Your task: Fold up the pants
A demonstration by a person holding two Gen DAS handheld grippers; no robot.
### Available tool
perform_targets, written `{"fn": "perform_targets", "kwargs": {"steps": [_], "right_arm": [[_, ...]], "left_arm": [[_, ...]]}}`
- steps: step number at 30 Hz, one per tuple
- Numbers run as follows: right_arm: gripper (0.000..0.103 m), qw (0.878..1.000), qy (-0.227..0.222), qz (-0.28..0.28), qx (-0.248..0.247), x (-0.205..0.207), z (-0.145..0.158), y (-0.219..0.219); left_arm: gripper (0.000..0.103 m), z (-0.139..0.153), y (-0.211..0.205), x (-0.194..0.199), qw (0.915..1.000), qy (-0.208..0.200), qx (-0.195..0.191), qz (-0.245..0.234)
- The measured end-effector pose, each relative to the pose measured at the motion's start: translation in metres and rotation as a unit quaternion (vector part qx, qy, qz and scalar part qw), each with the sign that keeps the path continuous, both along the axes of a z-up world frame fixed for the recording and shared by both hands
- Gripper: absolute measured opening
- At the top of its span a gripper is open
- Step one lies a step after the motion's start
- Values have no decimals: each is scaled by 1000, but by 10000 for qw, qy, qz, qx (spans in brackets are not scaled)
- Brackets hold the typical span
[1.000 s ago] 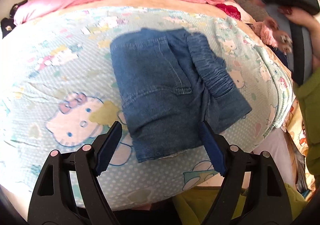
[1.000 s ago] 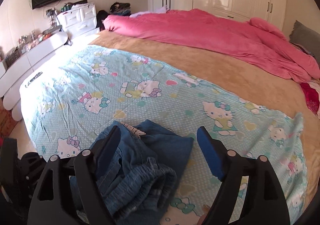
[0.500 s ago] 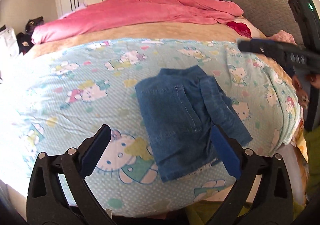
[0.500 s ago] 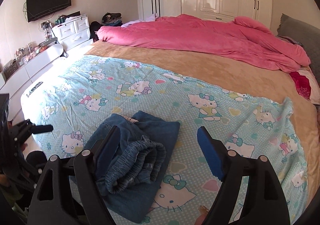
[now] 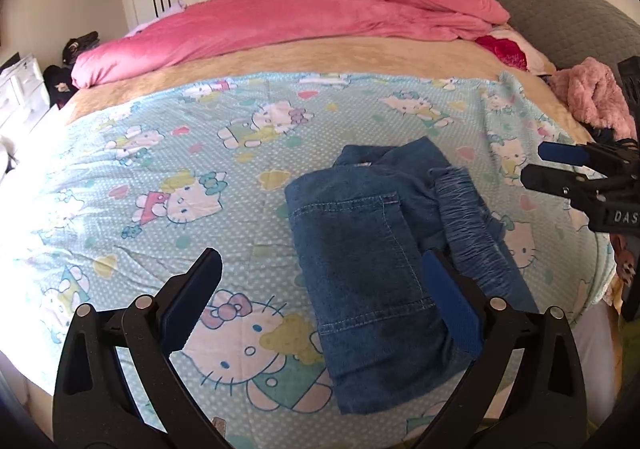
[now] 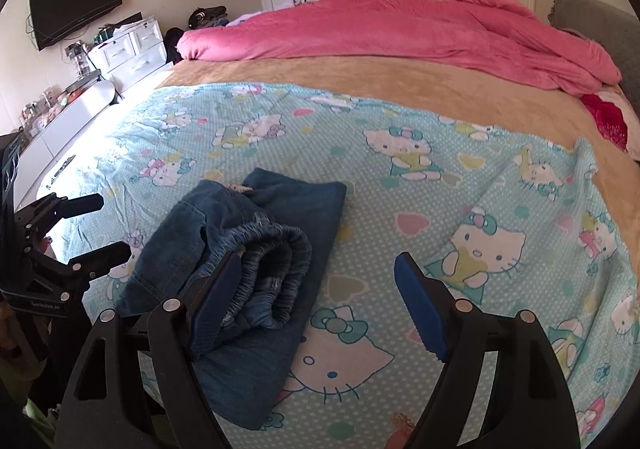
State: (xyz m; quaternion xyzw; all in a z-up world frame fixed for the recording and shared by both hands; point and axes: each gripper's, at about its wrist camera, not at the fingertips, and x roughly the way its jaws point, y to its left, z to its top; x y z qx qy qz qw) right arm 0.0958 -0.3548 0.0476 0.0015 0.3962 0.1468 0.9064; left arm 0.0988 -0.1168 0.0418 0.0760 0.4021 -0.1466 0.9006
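Observation:
The blue denim pants [image 5: 384,257] lie folded into a compact rectangle on the Hello Kitty sheet [image 5: 200,169], elastic waistband on top at the right side. In the right wrist view the pants [image 6: 256,249] lie at lower left, waistband rolled toward me. My left gripper [image 5: 320,305] is open and empty, raised above the near edge of the pants. My right gripper [image 6: 316,305] is open and empty, above the sheet just right of the pants. The right gripper also shows at the right edge of the left wrist view [image 5: 576,173]; the left one shows at the left of the right wrist view [image 6: 84,229].
A pink duvet [image 5: 300,17] lies across the far side of the bed on a tan blanket [image 6: 400,85]. A grey headboard [image 5: 540,9] and pink fluffy item [image 5: 592,97] are at right. White drawers [image 6: 128,49] and a TV [image 6: 76,5] stand left.
Both grippers have pulled back and up from the folded pants, so more of the bed shows. The pants stay put on the sheet. Both jaws stay open.

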Motion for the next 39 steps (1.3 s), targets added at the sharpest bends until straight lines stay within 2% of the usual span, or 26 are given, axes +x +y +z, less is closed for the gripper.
{"fn": "perform_targets", "kwargs": {"steps": [5,10,12,14,16,20,22,24,26,30,39], "right_arm": [[78,9998,213,2,33,7,-18,1],[77,9987,499,119,56,15,-39,7],[64,9976,656,197,94,19,-49,11],[58,9965,750,286,215,22,-55,15],[57,9957,805,323,312,25,-60,17],[57,9941,879,420,477,32,-66,23],[55,9937,878,472,505,34,-67,27],[38,9926,876,584,612,34,-68,29],[27,9934,733,665,572,31,-62,33],[21,9958,429,700,415,24,-47,41],[20,9960,-15,808,372,43,-17,49]], "left_arm": [[93,-17,-4,11,9998,210,47,41],[93,-36,-3,23,9988,475,-109,70],[93,-43,-3,28,9979,605,-200,75],[93,-49,-3,33,9967,720,-364,47],[91,-54,-5,36,9956,786,-503,-10],[65,-62,-16,39,9940,910,-580,-188],[59,-62,-21,39,9944,890,-523,-219],[53,-61,-24,39,9947,877,-486,-210],[50,-59,-26,39,9950,845,-489,-214],[34,-49,-26,37,9959,707,-502,-252],[27,-26,-25,57,9961,558,-656,-198]]}}
